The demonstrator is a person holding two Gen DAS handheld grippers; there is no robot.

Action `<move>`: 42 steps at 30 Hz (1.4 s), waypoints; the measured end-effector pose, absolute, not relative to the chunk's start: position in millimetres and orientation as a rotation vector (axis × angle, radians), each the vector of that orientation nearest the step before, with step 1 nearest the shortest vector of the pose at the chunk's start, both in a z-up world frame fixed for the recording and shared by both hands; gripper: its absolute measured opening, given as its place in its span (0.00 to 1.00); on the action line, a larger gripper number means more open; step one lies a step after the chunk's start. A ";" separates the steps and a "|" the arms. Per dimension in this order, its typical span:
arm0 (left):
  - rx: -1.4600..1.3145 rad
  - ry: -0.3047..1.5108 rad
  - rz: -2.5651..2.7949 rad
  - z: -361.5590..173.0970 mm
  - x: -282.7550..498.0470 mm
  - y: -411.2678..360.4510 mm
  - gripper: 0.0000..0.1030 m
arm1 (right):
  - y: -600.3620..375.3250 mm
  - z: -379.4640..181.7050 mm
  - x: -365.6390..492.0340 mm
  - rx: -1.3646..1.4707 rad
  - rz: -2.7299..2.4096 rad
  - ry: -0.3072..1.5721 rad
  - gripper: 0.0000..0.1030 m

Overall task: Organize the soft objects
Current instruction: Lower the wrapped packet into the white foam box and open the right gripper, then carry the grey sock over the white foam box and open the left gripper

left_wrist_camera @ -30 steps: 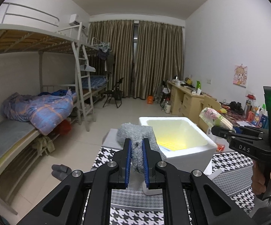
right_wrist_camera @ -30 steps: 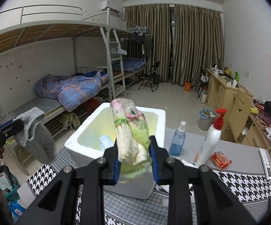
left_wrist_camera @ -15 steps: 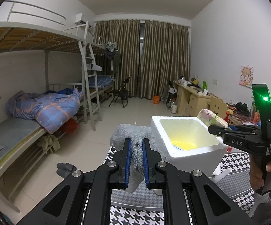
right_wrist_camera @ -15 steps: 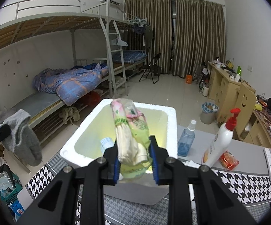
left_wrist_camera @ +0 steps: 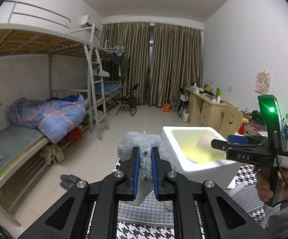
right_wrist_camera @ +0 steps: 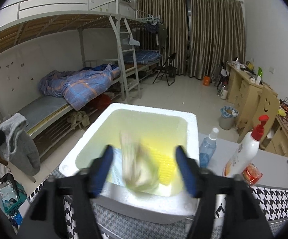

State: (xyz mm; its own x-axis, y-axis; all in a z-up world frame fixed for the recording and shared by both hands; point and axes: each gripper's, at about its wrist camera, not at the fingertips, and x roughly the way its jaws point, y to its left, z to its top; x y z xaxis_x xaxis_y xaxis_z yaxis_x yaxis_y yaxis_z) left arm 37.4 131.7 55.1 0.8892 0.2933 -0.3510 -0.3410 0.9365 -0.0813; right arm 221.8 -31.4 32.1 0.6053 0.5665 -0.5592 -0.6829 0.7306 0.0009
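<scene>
A white foam box (right_wrist_camera: 191, 131) on a houndstooth-covered table (right_wrist_camera: 273, 201) anchors the scene, with two hand-held grippers working either side of it. The right gripper (right_wrist_camera: 144, 167) hangs level over the box's near rim, its blue-padded fingers (right_wrist_camera: 185, 171) spread wide with nothing between them; beneath them a pale green and pink packet (right_wrist_camera: 138, 169) sits blurred inside the box, too smeared to tell whether it is resting on the bottom. In the left wrist view the same tool reaches in from the right above the box (left_wrist_camera: 171, 151), gripped by a bare hand (left_wrist_camera: 267, 187) whose wrist is cut off at the frame edge, a green light glowing on its upright handle. The left gripper (left_wrist_camera: 144, 171) is held to the left of the box and just short of it, pinched narrow on a grey sock (left_wrist_camera: 142, 145) whose cuff bunches above the pads and whose toe droops below them. From the right wrist view that sock (right_wrist_camera: 18, 145) dangles well left of the box, the tool holding it mostly lost past the picture's border. To the right of the box stand a blue spray bottle (right_wrist_camera: 207, 149) and a white pump bottle (right_wrist_camera: 245, 149) with a red top, a red packet (right_wrist_camera: 251, 174) at its foot. Something yellow lies in the box's bottom, but it is hard to identify.
</scene>
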 end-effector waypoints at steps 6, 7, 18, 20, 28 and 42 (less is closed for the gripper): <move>-0.134 0.328 0.315 60.4 38.8 126.9 0.12 | -33.6 28.1 217.3 -0.235 0.741 0.565 0.75; -0.132 0.327 0.312 61.3 40.0 126.0 0.12 | -34.8 27.7 216.3 -0.235 0.739 0.564 0.75; -0.103 0.286 0.269 86.4 51.0 119.1 0.12 | -56.2 32.8 206.8 -0.228 0.739 0.535 0.75; -0.098 0.282 0.254 91.0 53.8 115.9 0.12 | -59.4 33.1 206.0 -0.224 0.737 0.528 0.75; -0.076 0.281 0.191 101.7 67.1 100.3 0.12 | -77.7 35.9 204.4 -0.185 0.719 0.520 0.75; -0.066 0.277 0.106 112.2 83.4 82.7 0.12 | -119.8 34.8 189.8 -0.161 0.666 0.487 0.76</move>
